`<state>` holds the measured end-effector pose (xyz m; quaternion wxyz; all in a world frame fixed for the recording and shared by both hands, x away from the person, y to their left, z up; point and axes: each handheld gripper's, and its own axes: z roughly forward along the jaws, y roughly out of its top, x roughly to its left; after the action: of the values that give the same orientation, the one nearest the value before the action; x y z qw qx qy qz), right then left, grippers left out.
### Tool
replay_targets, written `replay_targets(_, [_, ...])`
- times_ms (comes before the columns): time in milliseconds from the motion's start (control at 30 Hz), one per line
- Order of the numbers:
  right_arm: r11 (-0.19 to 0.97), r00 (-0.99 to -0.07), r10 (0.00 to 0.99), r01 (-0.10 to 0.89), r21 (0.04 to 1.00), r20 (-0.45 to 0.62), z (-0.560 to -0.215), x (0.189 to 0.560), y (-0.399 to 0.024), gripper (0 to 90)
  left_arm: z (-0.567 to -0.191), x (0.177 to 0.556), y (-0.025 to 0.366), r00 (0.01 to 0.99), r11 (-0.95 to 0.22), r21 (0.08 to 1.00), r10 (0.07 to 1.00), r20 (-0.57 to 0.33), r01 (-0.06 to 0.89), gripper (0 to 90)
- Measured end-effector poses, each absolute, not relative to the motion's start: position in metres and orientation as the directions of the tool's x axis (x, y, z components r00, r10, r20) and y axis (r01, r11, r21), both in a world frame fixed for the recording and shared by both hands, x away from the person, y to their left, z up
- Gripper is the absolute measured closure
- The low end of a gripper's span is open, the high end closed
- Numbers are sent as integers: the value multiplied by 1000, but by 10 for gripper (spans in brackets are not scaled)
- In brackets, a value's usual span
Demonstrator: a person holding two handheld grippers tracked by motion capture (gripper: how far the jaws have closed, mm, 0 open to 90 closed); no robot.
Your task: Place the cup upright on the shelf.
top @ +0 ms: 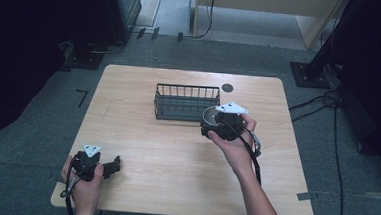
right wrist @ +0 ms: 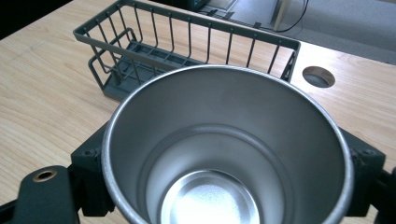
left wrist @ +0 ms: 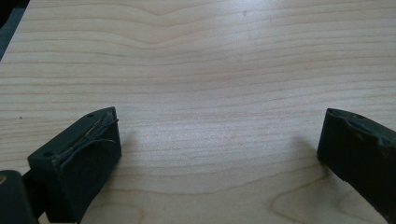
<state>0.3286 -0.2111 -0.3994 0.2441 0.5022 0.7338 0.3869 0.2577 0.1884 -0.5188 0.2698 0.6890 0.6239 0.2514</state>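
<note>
High view: right tongs (top: 212,123) carry a steel cup (top: 209,114) just in front of the wire basket (top: 186,102), near its right end, above the bench (top: 175,156). Left tongs (top: 111,166) rest near the front left corner of the bench, well apart from the work.

Left gripper view: jaws stand wide apart with bare wood between them; nothing held.

Right gripper view: cup (right wrist: 224,149) sits mouth-up between the two jaws, which press its wall from either side; cup is empty. Basket (right wrist: 187,51) lies just beyond, also empty, beside a round hole (right wrist: 318,76) in the bench.

Judgement: transport step, cup on its way to the basket. Next move calls for lifting clear of the basket rim, then lowering inside before releasing.
</note>
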Motion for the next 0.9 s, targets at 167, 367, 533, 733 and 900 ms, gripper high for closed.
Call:
replay_targets(167, [199, -381, 924, 544, 815, 28, -394, 336, -208, 152, -519, 258, 188, 95, -75, 686, 995, 9, 724, 0])
replay_targets(367, [209, -385, 923, 538, 816, 18, -387, 343, -204, 152, -519, 258, 188, 95, -75, 686, 995, 9, 724, 0])
replay_targets(533, [200, -385, 922, 543, 816, 30, -384, 350, -202, 152, -519, 258, 188, 95, -75, 686, 995, 9, 724, 0])
replay_targets(733, [199, -386, 922, 541, 817, 31, -379, 360, -198, 153, -519, 258, 188, 94, -74, 686, 996, 9, 723, 0])
replay_targets(900, [191, -381, 924, 536, 823, 34, -373, 370, -193, 153, -519, 258, 188, 96, -76, 686, 995, 9, 724, 0])
